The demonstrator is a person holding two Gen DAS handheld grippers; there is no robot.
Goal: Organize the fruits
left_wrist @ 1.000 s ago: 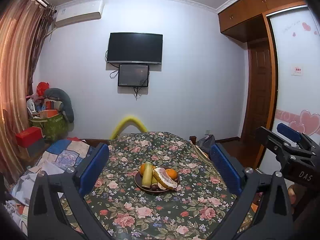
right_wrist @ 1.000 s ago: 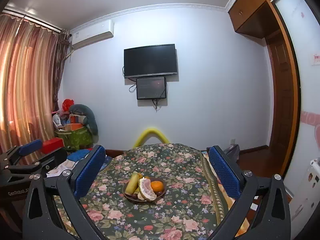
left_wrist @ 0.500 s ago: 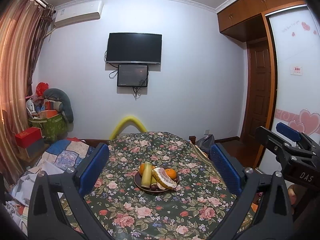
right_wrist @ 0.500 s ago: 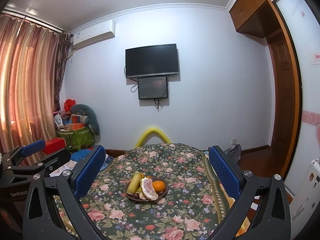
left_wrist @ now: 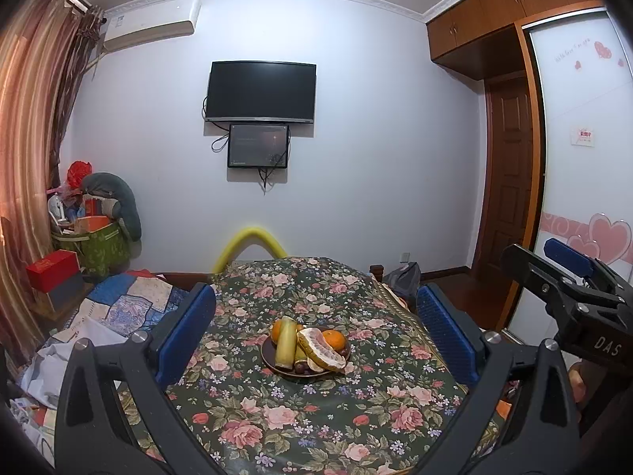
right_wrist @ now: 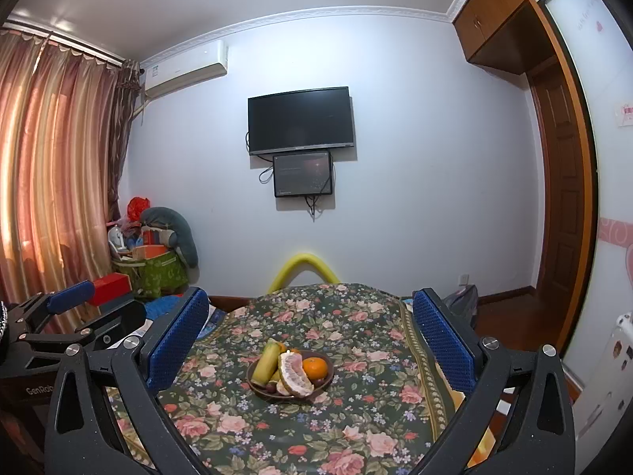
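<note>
Item: fruit plate (left_wrist: 273,360), dark and shallow, on the floral-clothed counter (left_wrist: 316,415), near its middle.

Contents, left to right in the left wrist view: a banana (left_wrist: 285,342) lying lengthways, a peeled pomelo piece (left_wrist: 321,350) leaning across the middle, an orange (left_wrist: 334,338) at the far right, a second orange (left_wrist: 275,330) behind the banana. Small dark fruits (left_wrist: 301,366) sit at the near rim; we cannot name them.

All the fruit we can see already lies together on the plate, and none lies loose on the cloth. We judge this fits either fruit gathered and finished or a plate waiting to be sorted out.

Left gripper (left_wrist: 314,330): jaws spread wide, holding nothing, hovering well short of the plate. Right gripper (right_wrist: 310,330): likewise wide apart and empty.

Handling note: should any piece need lifting, we would close lightly across the banana's width or the orange's middle. The pomelo looks soft and easily torn. Neighbours touch, so we would come in from above.
</note>
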